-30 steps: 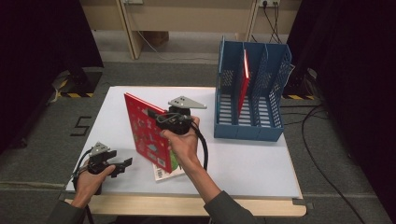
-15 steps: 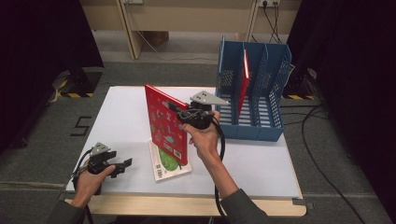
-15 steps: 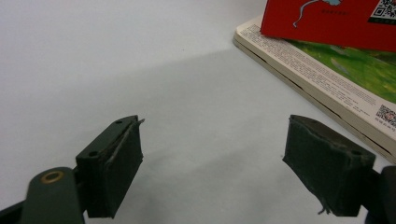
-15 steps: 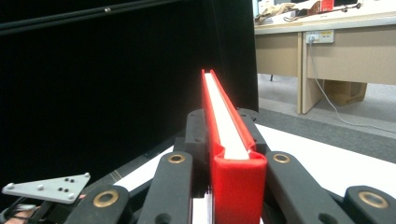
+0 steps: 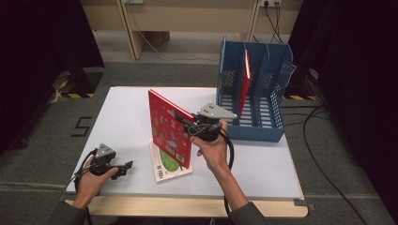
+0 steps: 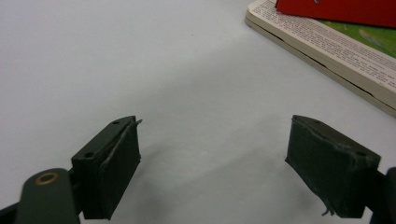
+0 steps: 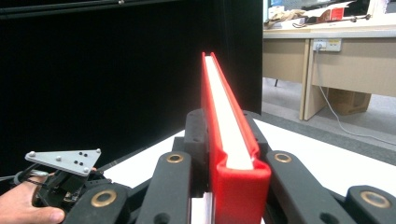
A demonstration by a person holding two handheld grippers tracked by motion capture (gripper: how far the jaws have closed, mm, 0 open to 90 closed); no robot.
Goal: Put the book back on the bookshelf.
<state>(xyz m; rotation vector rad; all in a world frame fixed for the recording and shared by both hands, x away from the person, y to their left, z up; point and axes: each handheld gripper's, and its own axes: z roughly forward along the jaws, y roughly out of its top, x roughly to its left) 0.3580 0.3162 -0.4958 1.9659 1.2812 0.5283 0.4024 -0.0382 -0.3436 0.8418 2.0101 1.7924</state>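
Right hand-held gripper (image 5: 187, 123): pinching the red book (image 5: 169, 129) at its right edge, near the middle of the desk (image 5: 263, 164); the right gripper view looks straight along the book's top edge (image 7: 229, 126), white pages between red covers, a jaw pressed on each side
Red book: upright, lifted, cover facing left and near; its low corner hangs just above the flat book (image 5: 170, 166)
Flat book: lies on the desk, green cover with a barcode in the high view; the left gripper view adds its printed page block (image 6: 327, 51) at far right
Left hand-held gripper (image 5: 123, 167): at the near left of the desk; jaws spread, nothing but bare desk between them
File rack (image 5: 256, 89): blue, far right on the desk; another red book (image 5: 245, 82) stands in it
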